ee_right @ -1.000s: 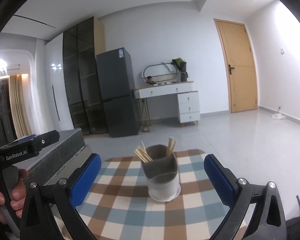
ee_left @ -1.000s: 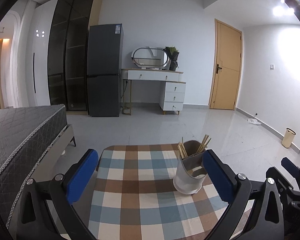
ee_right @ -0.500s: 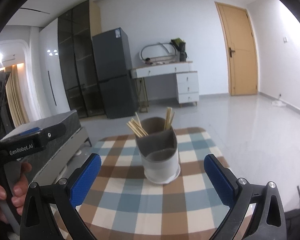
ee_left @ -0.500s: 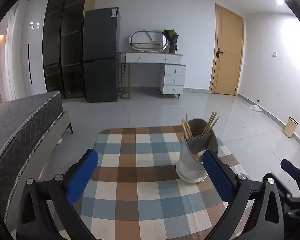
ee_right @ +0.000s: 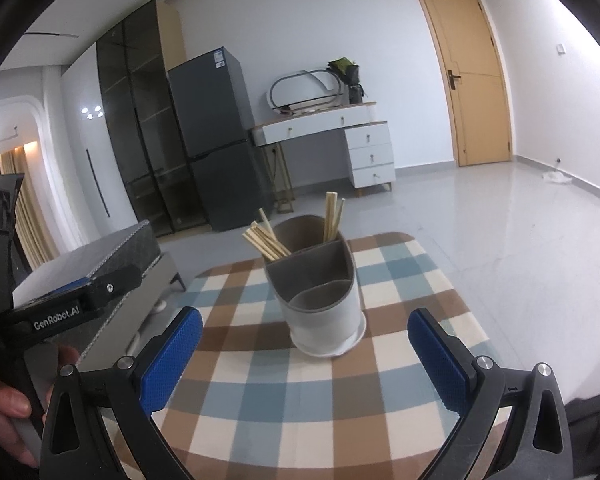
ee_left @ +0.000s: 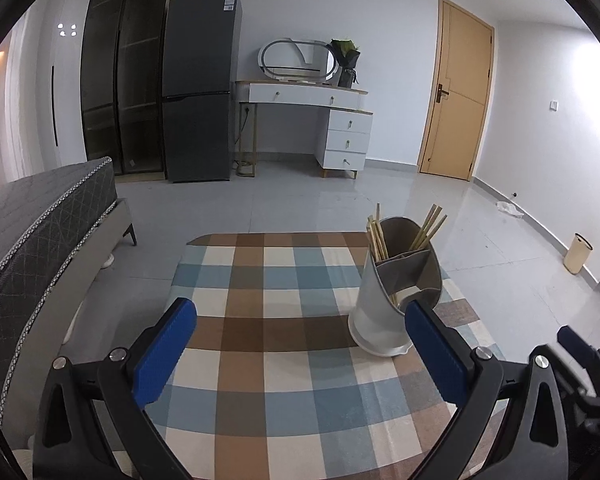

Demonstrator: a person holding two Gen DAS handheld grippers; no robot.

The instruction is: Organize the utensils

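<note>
A white utensil holder point(ee_left: 384, 304) with a grey divided insert stands on the checked tablecloth point(ee_left: 284, 320); it also shows in the right wrist view point(ee_right: 322, 312). Wooden chopsticks point(ee_left: 380, 236) stick up from its two rear compartments, also in the right wrist view point(ee_right: 268, 240). The front compartment looks empty. My left gripper point(ee_left: 300, 348) is open and empty, with the holder just beyond its right finger. My right gripper point(ee_right: 306, 352) is open and empty, with the holder centred just beyond its fingertips.
The table is small with rounded corners. A grey bed point(ee_left: 36, 232) stands close on the left. The left gripper's body and the hand holding it point(ee_right: 32, 320) show at the left of the right wrist view. A fridge point(ee_left: 200, 108), dressing table and door stand far back.
Both grippers have tilted down and moved closer over the table, so the holder sits lower and larger in both views. Both stay open.
</note>
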